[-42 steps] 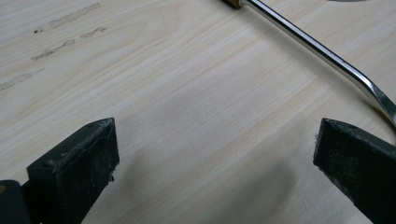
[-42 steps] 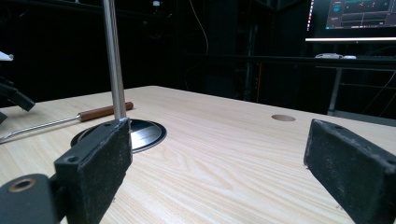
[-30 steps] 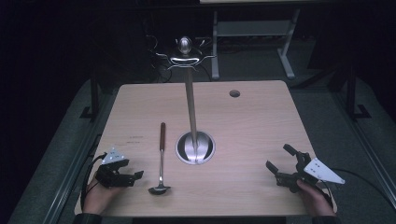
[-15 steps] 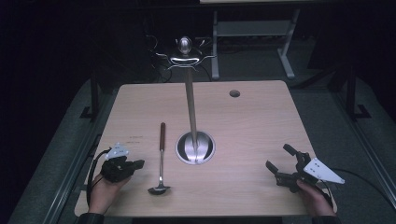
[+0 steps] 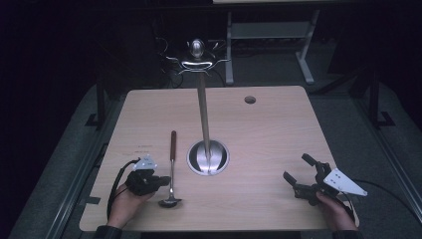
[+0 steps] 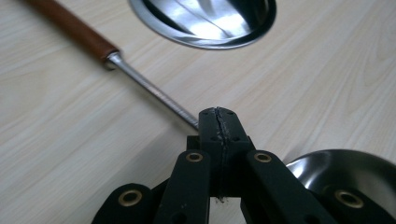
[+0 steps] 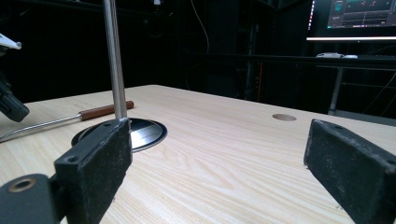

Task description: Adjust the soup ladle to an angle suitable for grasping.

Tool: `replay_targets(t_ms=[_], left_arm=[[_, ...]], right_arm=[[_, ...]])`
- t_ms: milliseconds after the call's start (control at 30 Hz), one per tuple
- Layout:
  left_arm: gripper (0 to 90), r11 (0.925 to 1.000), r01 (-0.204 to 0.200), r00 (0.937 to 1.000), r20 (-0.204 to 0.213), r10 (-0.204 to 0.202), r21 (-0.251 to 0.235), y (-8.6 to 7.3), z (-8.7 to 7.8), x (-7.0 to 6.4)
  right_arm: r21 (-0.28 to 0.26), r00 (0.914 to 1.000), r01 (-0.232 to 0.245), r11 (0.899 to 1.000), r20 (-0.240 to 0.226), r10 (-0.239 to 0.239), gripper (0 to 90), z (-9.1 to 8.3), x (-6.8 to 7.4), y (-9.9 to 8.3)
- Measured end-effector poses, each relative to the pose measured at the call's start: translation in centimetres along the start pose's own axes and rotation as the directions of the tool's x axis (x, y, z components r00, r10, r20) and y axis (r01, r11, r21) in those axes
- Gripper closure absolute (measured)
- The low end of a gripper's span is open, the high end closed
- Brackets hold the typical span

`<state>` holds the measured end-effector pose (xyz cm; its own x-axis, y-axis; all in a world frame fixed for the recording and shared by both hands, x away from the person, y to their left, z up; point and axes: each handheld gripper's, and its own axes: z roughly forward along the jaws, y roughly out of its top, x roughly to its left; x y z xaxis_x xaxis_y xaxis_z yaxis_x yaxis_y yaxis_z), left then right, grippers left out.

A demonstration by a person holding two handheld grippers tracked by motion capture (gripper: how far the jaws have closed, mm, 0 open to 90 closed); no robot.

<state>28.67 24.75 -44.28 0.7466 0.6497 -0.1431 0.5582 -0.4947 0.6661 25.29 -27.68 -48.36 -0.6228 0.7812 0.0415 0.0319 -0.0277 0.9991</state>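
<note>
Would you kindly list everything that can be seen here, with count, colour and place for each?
Light wooden table: one, pale beige, centre of the high view, with a round hole near its far edge.
Shiny metal utensil stand with round base: one, silver, mid-table; its pole rises to hooked arms.
Steel ladle with brown wooden handle: one, silver and brown, lying left of the stand's base, bowl toward the person.
Monitor: one, lit, background of the right gripper view.
Left gripper: one, black, near left, fingers shut beside the ladle's shaft.
Right gripper: one, black, near right, fingers apart, holding nothing.
</note>
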Motion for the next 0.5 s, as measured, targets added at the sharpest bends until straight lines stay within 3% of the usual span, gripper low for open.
replay_targets(t_ms=[233, 500], left_arm=[[90.0, 0.9978, -0.038, 0.9993, 0.008, 0.037, 0.054, 0.6, 1.3, -0.8], [90.0, 0.9979, -0.020, 0.9998, 0.005, 0.020, 0.061, 0.4, 1.4, -0.7]], right_arm=[[-0.001, 1.0000, -0.002, 1.000, 0.002, 0.002, 7.2, 0.0, 0.0, 0.0], [-0.001, 1.0000, -0.001, 1.000, 0.001, 0.001, 7.2, 0.0, 0.0, 0.0]])
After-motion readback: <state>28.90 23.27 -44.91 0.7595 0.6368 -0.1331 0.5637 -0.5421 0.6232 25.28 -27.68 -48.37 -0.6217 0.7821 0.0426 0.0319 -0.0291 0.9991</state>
